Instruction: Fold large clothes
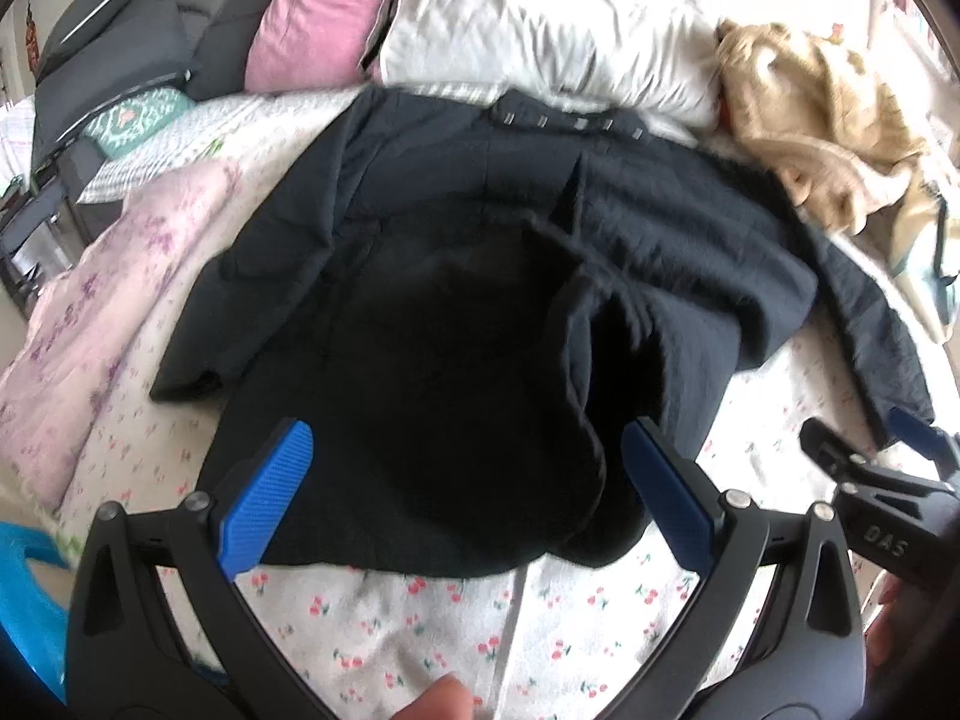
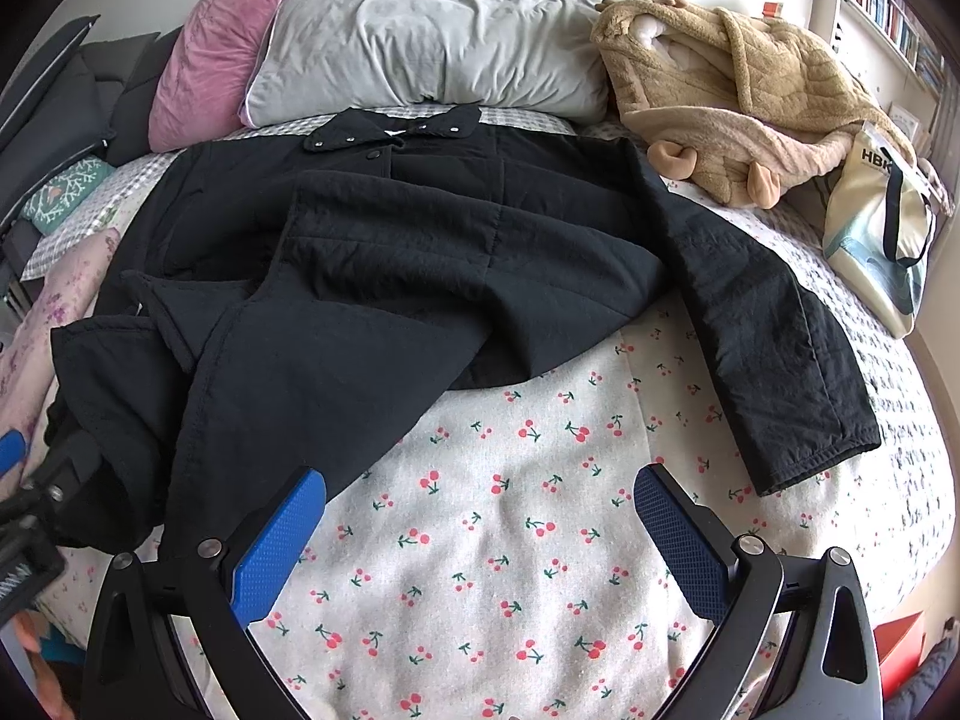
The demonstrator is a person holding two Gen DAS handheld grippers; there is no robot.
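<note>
Both my grippers, left (image 1: 467, 483) and right (image 2: 479, 531), hang wide open, holding nothing, above the black jacket (image 2: 384, 276) on the cherry-print sheet (image 2: 510, 540).

Jacket (image 2: 420, 264) lies spread on the bed (image 2: 510, 540), collar twd the pillows (image 2: 432, 30) at the far end, one sleeve (image 2: 774, 354) stretched out to the right. Plush blanket (image 2: 738, 90) & tote bag (image 2: 882, 240) sit right of jacket, bag nearer the bed edge. Left tongs (image 1: 468, 480) over jacket's near hem; right tongs (image 2: 480, 528) over bare sheet, just before the jacket
</note>
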